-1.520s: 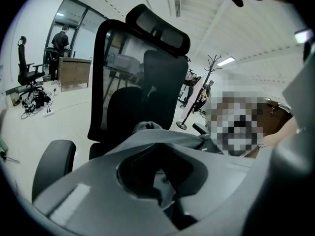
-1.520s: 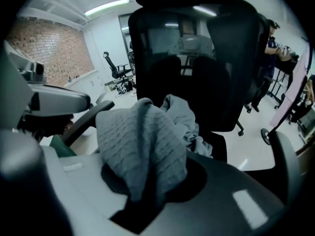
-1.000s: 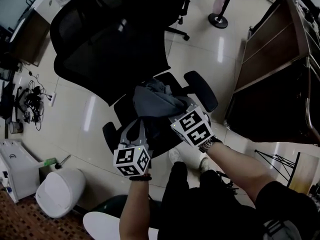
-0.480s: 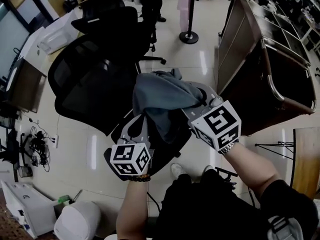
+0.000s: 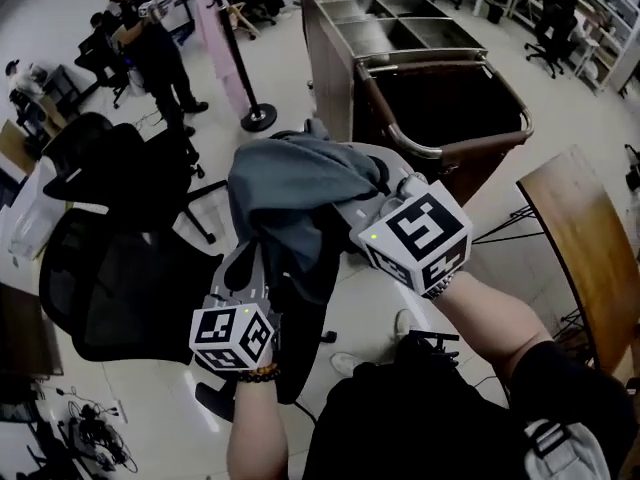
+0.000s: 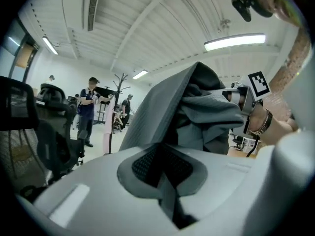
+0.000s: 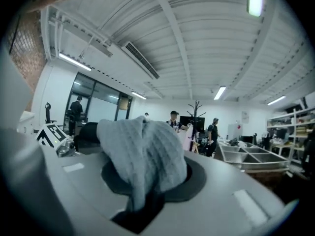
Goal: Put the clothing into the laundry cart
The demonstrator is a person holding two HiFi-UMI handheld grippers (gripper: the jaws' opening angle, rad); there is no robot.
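I'm counting two grippers in the head view, the left gripper (image 5: 262, 256) and the right gripper (image 5: 386, 194), and each is carrying one marker cube. I'm seeing one grey garment (image 5: 290, 188) between them. I'm counting one laundry cart (image 5: 440, 103) at the far right, and one steel bin table (image 5: 400, 18) beyond it, where I'm making out four compartments. I'm counting three black office chairs: one near left (image 5: 110, 288), one farther left (image 5: 100, 153), one at the far right (image 5: 555, 18). I'm also seeing one coat stand (image 5: 258, 118), one standing person (image 5: 150, 38) at the far left, and one wooden tabletop (image 5: 580, 238) at the right.
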